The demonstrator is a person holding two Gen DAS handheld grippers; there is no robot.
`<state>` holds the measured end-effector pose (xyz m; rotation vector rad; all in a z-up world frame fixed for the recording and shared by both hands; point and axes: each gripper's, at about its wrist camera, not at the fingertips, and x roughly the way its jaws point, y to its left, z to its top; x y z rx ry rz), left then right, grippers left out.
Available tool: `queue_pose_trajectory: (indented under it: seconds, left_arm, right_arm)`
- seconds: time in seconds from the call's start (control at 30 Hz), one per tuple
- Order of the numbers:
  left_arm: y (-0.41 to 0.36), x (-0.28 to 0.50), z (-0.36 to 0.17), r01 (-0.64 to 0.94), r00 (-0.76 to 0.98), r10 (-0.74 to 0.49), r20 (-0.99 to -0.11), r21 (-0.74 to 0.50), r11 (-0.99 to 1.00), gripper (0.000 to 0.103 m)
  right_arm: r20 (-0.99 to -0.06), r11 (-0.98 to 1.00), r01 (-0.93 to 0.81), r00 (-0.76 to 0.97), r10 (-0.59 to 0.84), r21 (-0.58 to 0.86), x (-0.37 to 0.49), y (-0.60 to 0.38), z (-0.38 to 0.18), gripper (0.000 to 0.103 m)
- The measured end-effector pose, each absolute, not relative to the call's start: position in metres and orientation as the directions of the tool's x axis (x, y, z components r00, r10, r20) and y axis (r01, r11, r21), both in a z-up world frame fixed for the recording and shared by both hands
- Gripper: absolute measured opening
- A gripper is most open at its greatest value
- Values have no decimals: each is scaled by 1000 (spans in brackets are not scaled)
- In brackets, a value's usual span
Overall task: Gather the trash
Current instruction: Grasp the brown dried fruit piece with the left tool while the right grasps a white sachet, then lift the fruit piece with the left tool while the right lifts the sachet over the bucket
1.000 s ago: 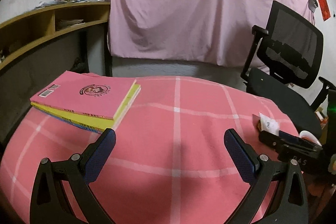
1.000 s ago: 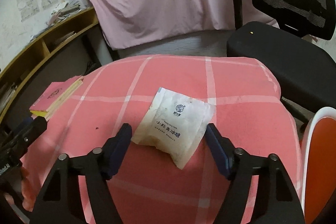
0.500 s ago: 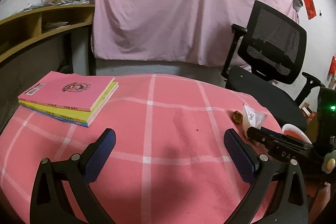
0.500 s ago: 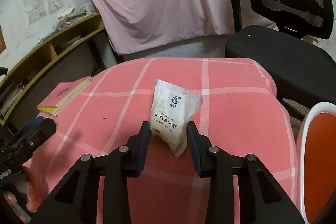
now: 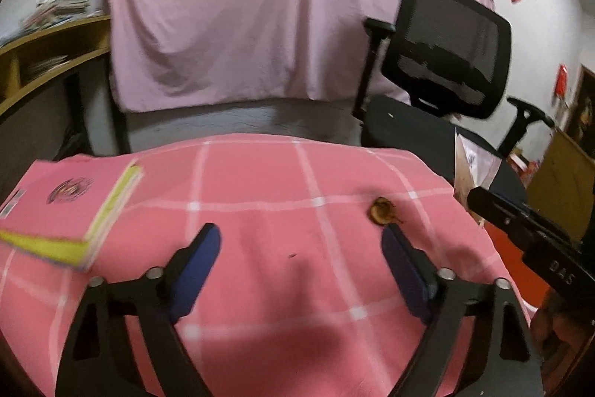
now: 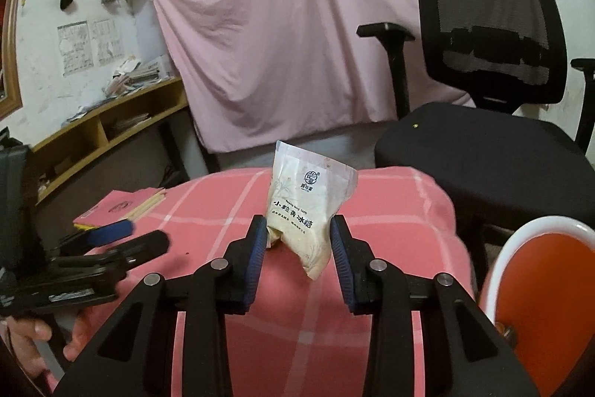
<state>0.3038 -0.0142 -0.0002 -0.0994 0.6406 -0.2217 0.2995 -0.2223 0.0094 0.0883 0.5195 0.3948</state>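
My right gripper is shut on a white food packet, lifted clear of the pink checked cloth. The same packet shows at the right edge of the left wrist view, above the right gripper's black body. My left gripper hovers over the cloth with its jaws closing and nothing between them. A small brown scrap lies on the cloth just beyond the right fingertip. A white bin with an orange liner stands at the lower right.
A stack of pink and yellow books lies on the cloth's left side. A black mesh office chair stands behind the table to the right. A wooden shelf runs along the left wall. A pink sheet hangs at the back.
The right gripper closed on the packet and lifted it off the cloth. The left gripper swung right, bringing the brown scrap near its right finger, and its jaws narrowed.
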Motion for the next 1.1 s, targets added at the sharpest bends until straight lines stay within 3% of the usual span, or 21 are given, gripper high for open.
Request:
queue_pose_trajectory:
  seconds: [0.2, 0.3, 0.57, 0.83, 1.1]
  left_arm:
    - [-47, 335, -10, 276, 693, -309, -652, -157, 948, 56]
    - [-65, 347, -14, 326, 656, -332, -678, -142, 935, 50]
    - [-97, 365, -25, 343, 631, -260, -730, -38, 939, 20]
    - [-96, 355, -23, 310, 660, -256, -706, -54, 949, 18]
    - [-92, 321, 10, 280, 757, -286, -588, -104, 954, 18]
  right_arm:
    - [-477, 931, -317, 800, 366, 181, 300, -237, 10, 33]
    - [-480, 937, -301, 805, 349, 177, 299, -246, 10, 33]
    - [-479, 944, -272, 813, 330, 187, 296, -268, 8, 33]
    - [-469, 947, -255, 824, 318, 193, 288, -285, 7, 33]
    - [-410, 951, -241, 861, 301, 194, 274, -301, 16, 33]
